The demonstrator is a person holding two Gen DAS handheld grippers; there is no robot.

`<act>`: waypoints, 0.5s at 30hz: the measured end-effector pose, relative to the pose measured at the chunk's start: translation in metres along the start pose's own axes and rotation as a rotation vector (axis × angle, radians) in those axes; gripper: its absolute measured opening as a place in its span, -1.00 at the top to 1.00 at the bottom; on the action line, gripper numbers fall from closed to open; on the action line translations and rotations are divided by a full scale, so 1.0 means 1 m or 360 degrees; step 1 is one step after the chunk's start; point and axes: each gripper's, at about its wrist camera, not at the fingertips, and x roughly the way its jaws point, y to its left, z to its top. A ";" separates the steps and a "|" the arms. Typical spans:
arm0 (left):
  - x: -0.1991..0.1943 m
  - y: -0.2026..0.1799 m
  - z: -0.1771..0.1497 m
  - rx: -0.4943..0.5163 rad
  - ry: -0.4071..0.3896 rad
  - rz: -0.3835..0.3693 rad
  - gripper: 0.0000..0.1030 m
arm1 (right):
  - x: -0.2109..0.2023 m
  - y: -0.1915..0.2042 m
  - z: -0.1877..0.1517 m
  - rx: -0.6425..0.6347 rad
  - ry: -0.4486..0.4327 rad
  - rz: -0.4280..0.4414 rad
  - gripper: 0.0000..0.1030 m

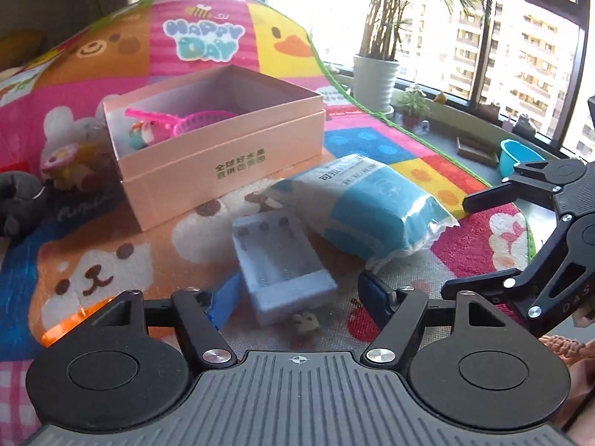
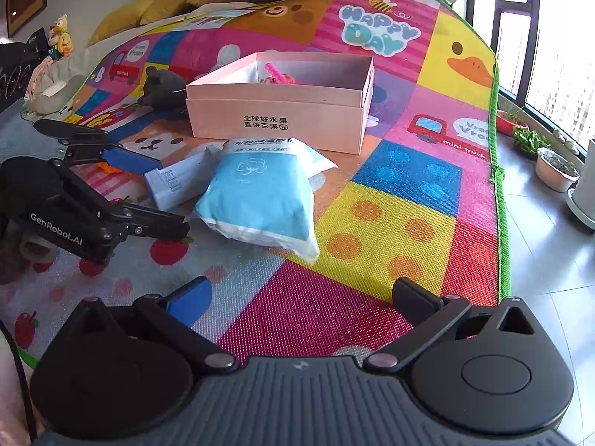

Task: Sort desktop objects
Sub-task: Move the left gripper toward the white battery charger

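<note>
The right gripper sits low in the frame with its jaws spread wide and nothing between them, only the patterned play mat beneath. Ahead lies a blue-and-white soft pack, tilted on the mat, with a pale rectangular battery charger just beside it at left. Behind both stands an open pink box holding pink toys. The left gripper enters from the left edge — one blue-padded finger is at the charger's near end, the other lies nearer the pack's corner; contact cannot be confirmed. A dark plush toy rests left of the box.
</note>
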 end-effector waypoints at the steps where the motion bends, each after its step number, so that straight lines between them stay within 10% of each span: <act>1: 0.003 -0.002 0.000 0.0051 -0.0005 0.0082 -0.53 | 0.000 -0.001 0.002 0.0005 0.0019 0.0005 -1.00; 5: 0.003 0.005 -0.001 0.0162 -0.0019 0.0223 -0.60 | -0.007 0.003 0.009 -0.0048 0.0003 -0.0037 -1.00; 10: -0.007 0.030 -0.010 0.0263 -0.0023 0.0722 -0.85 | -0.020 0.008 0.022 -0.0073 -0.0119 -0.0060 -1.00; 15: -0.026 0.047 -0.001 -0.0276 -0.0064 0.0242 -0.95 | -0.013 0.006 0.040 0.0115 -0.0211 -0.0002 -1.00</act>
